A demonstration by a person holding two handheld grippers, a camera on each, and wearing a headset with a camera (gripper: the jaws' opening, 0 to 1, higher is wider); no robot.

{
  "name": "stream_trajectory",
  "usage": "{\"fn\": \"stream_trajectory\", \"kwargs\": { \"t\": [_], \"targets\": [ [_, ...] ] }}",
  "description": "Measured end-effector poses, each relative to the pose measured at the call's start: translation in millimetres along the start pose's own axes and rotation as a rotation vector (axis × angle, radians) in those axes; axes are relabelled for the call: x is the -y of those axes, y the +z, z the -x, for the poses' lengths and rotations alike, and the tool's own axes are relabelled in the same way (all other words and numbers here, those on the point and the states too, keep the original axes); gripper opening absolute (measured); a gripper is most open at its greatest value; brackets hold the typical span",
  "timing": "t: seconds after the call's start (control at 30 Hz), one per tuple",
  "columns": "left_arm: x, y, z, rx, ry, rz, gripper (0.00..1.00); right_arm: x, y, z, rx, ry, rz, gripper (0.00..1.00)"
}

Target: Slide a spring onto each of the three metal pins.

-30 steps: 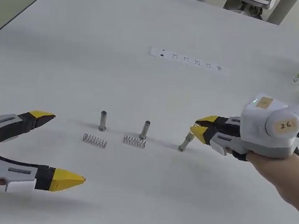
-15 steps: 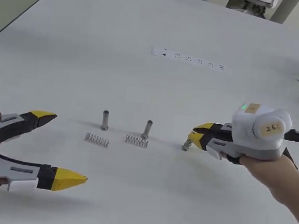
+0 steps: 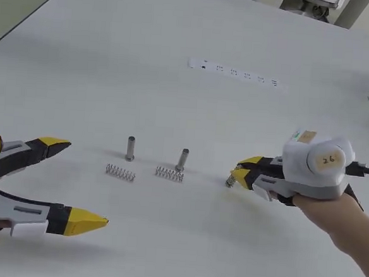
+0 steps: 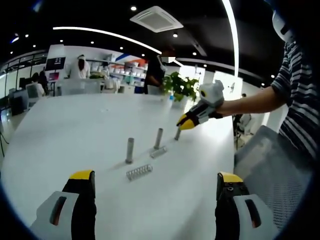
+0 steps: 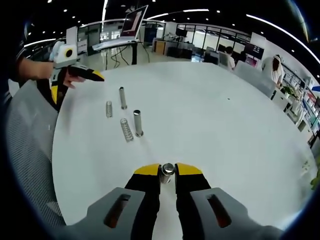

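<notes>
Head view first: white desk, and the left gripper hovers over its near left corner, jaws spread wide with nothing between them. Mid-desk there's a row of three: left pin upright, middle pin upright, each with a loose spring lying flat just in front of it on the near-edge side, the left spring and the second spring. At the right end of the row the right gripper, carried in a hand, has its yellow tips down at the third pin. A power strip lies well beyond, toward the far edge. Over to the left gripper view: its own jaws stand far apart at the bottom, the left spring lies nearest, the left pin is behind it, then the second spring and middle pin, and the right gripper is at the third pin. Right gripper view now: the jaws are drawn in tight on the third pin, its round head showing between the yellow tips, with the coils of a fitted spring around it just below. Further along the desk stand the middle pin and left pin, each with its loose spring alongside.
</notes>
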State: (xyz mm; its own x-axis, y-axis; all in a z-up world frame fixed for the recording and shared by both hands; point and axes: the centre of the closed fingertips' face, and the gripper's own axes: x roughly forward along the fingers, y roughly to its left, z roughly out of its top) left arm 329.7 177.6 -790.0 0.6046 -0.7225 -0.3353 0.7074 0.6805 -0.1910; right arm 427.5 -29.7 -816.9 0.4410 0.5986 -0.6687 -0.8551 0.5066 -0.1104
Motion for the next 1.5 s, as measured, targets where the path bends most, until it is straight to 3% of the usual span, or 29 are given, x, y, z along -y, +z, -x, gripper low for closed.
{"fn": "stream_trajectory", "kwargs": {
  "t": [0.17, 0.4, 0.73, 1.17, 1.5],
  "targets": [
    [0.7, -0.1, -0.1, -0.001, 0.0, 0.0, 0.98, -0.7, -5.2, -3.1, -0.027, -0.005, -0.009, 0.09],
    [-0.9, -0.1, 2.5, 0.0, 0.004, 0.004, 0.98, -4.6, -9.6, -6.6, -0.037, 0.0, -0.039, 0.16],
    [0.3, -1.4, 2.4, -0.003, 0.005, 0.006, 0.98, -6.8, -11.7, -7.7, -0.037, 0.002, -0.064, 0.18],
    [-0.2, 0.7, 2.5, 0.002, 0.006, 0.012, 0.98, -6.8, -25.7, -0.9, -0.058, -0.001, -0.092, 0.2],
    [1.0, 1.0, 1.4, 0.002, 0.003, 0.017, 0.98, -16.0, -32.8, 11.8, -0.067, 0.01, -0.106, 0.2]
  ]
}}
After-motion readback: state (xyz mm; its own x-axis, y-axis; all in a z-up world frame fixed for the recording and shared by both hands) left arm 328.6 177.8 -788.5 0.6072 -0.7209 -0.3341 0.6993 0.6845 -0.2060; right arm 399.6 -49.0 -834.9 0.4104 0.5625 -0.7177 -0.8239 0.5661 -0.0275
